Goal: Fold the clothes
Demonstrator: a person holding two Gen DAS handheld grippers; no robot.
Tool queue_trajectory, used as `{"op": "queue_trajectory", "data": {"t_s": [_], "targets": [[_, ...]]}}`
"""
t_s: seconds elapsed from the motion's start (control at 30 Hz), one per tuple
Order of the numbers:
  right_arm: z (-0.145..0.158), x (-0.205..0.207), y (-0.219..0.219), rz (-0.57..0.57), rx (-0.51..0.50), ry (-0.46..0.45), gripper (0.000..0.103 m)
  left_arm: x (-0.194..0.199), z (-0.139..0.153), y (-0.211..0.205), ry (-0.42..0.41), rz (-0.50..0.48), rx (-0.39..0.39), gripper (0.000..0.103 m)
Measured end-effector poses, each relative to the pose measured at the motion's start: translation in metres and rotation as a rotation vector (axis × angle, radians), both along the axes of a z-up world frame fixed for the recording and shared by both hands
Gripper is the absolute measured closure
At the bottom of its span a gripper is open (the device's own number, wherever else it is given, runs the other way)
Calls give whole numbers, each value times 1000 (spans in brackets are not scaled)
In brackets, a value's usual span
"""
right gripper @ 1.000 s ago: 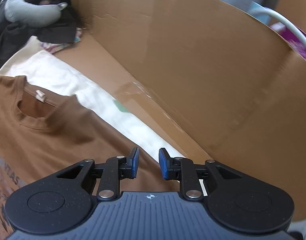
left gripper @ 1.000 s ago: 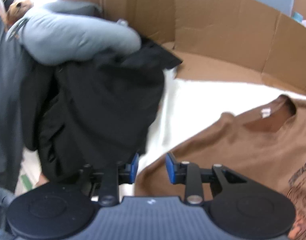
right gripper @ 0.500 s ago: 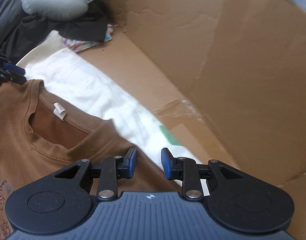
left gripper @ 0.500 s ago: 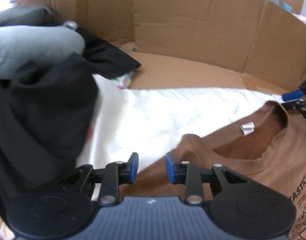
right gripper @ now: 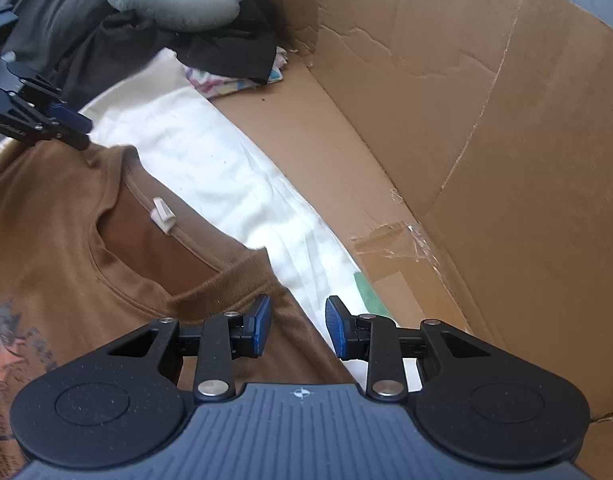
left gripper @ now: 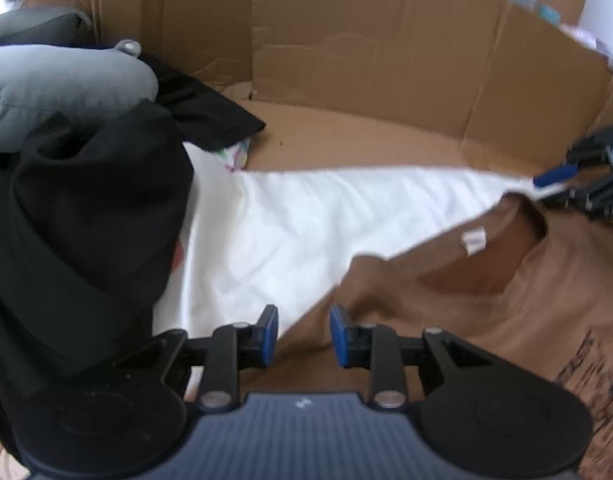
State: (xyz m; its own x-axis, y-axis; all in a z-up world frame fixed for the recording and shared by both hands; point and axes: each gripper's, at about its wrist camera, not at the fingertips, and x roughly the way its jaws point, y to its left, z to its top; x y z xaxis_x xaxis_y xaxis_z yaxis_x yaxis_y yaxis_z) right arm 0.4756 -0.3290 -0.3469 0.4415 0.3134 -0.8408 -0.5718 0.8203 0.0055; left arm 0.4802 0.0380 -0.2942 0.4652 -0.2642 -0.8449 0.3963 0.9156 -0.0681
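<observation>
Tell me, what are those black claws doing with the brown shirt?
A person is holding a claw in each hand and getting ready to fold a brown T-shirt that lies flat on a white sheet inside a cardboard enclosure. The left claw and the right claw each hover over a shoulder edge of the shirt, one on either side of the collar. Both are open with nothing pinched yet; the right one's jaws have just been opening. A pile of black clothes sits off to the side.

No lettering can be read: the print on the brown T-shirt [left gripper: 486, 320] is blurred, and its small white neck tag [right gripper: 162, 216] looks blank.
</observation>
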Motion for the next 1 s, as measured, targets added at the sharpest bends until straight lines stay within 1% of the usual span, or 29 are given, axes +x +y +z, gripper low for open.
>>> {"op": "queue_trajectory", "data": {"t_s": [0.07, 0.17, 0.23, 0.33, 0.37, 0.4, 0.43, 0.53, 0.6, 0.67, 0.73, 0.77, 0.8, 0.83, 0.87, 0.9, 0.93, 0.97, 1.0], "targets": [[-3, 5, 2, -11, 1, 20, 66, 7, 0, 1, 12, 8, -29, 77], [-11, 10, 5, -28, 24, 57, 66, 12, 0, -2, 29, 4, -67, 78], [-17, 12, 10, -14, 25, 69, 66, 14, -6, -7, 24, -16, -60, 77], [-24, 13, 20, -1, 27, 73, 65, 16, -23, -10, 54, -33, -64, 77], [-25, 12, 23, 4, 37, 74, 64, 14, -28, -10, 65, -34, -72, 77], [-26, 12, 26, 11, 42, 73, 58, 11, -32, -10, 65, -35, -78, 74], [-28, 10, 30, 24, 30, 67, 55, 8, -34, -11, 55, -36, -76, 74], [-32, 6, 39, 51, -7, 41, 54, 2, -35, -15, 31, -35, -57, 73], [-32, 8, 38, 37, 1, 50, 51, 2, -34, -19, 18, -45, -43, 73], [-33, 9, 35, 17, 13, 54, 47, 2, -35, -24, -2, -67, -22, 72], [-34, 6, 32, -4, 33, 52, 47, 2, -36, -27, -10, -75, -14, 72], [-34, 3, 33, 7, 35, 43, 52, 2, -36, -28, -11, -76, -12, 72], [-33, 0, 33, 19, 35, 33, 60, 2, -36, -29, -8, -81, -6, 73], [-32, -2, 34, 32, 31, 24, 62, 2, -35, -31, -4, -86, 0, 74], [-31, -3, 36, 41, 28, 23, 68, 3, -35, -31, 1, -91, 3, 75], [-30, -4, 37, 48, 24, 21, 78, 3, -35, -32, 10, -99, 2, 80], [-28, -5, 37, 50, 22, 16, 83, 4, -34, -33, 19, -108, -1, 93], [-25, -6, 37, 48, 23, 10, 90, 4, -33, -34, 24, -116, 4, 95], [-22, -7, 36, 44, 26, 2, 92, 4, -32, -35, 17, -125, 21, 98]]}}
